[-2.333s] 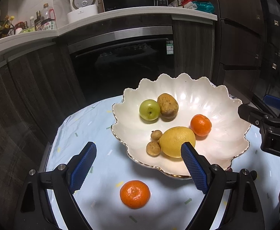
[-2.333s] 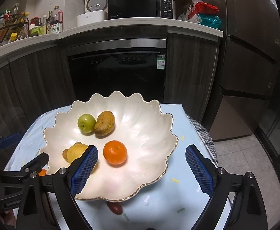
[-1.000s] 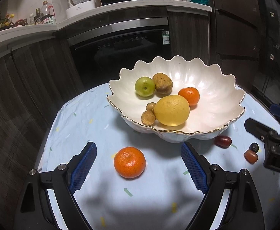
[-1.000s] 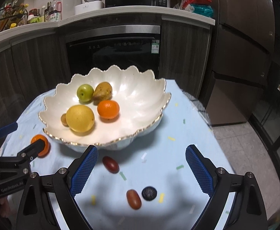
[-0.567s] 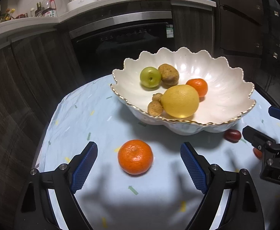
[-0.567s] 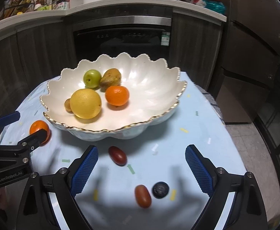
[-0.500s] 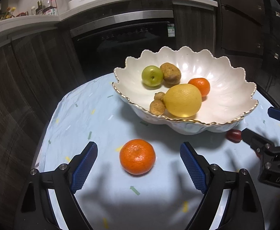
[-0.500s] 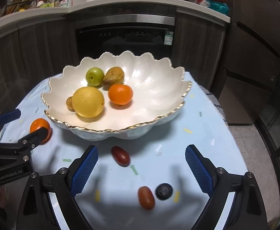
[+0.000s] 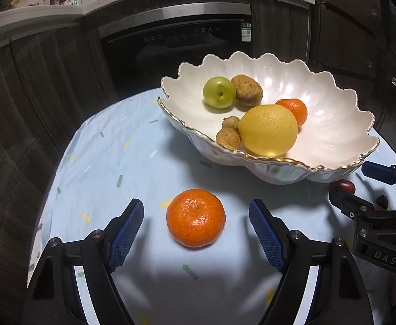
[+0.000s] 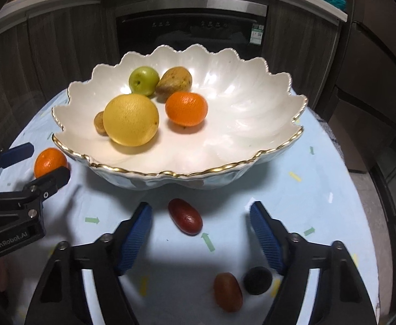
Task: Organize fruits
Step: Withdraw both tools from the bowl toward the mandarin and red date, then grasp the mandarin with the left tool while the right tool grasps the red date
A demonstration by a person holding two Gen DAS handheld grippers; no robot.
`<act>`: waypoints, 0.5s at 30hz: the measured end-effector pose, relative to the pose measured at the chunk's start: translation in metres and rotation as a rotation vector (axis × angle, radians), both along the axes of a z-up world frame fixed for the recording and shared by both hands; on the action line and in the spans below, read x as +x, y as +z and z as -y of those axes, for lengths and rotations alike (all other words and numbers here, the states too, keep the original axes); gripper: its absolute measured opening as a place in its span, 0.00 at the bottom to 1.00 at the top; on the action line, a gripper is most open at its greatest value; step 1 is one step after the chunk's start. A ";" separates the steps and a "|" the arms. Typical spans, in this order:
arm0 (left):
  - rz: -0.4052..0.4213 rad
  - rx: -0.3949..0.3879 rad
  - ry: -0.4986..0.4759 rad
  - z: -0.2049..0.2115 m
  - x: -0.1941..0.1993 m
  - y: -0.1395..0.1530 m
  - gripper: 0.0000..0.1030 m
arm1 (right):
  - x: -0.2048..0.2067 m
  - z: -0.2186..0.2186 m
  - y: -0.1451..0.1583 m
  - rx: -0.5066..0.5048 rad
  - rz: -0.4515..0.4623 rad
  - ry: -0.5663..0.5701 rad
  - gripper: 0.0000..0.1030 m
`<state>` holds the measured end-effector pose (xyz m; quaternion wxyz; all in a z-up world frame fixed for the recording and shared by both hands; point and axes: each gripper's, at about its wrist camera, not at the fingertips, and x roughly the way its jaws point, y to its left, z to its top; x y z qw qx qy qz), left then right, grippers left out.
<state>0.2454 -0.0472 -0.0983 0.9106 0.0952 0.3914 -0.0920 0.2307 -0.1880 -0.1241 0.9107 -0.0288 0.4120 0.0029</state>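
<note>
Fruits split between bowl and desk

Fruits are seen partly gathered in a large white scalloped bowl (image 10: 252, 124) with a gold rim, which stands on a round desk (image 9: 111, 162) covered by a pale blue cloth. Inside the bowl lie a big yellow citrus (image 10: 130, 120), a tangerine (image 10: 186, 109), a green apple (image 10: 143, 80), a brownish pear-like fruit (image 10: 174, 80) touching the apple, and two small brown fruits (image 9: 228, 137) pressed against the yellow citrus.

Outside the bowl, a second tangerine (image 9: 195, 218) rests on the cloth, framed between the widely spread blue pads of the left hand-held gripper (image 9: 196, 223) without being touched. The right hand-held gripper (image 10: 201, 226) is likewise spread wide, with a dark red oval fruit (image 10: 185, 216) lying between its pads, nearer the left pad, just in front of the bowl. Closer to the right camera, a reddish-brown oval fruit (image 10: 228, 292) and a small black round fruit (image 10: 258, 280) lie side by side, almost touching.
</note>
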 end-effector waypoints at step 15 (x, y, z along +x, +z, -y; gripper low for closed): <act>-0.054 -0.022 0.001 0.000 0.008 -0.009 0.49 | 0.003 -0.007 -0.004 0.000 -0.032 0.032 0.47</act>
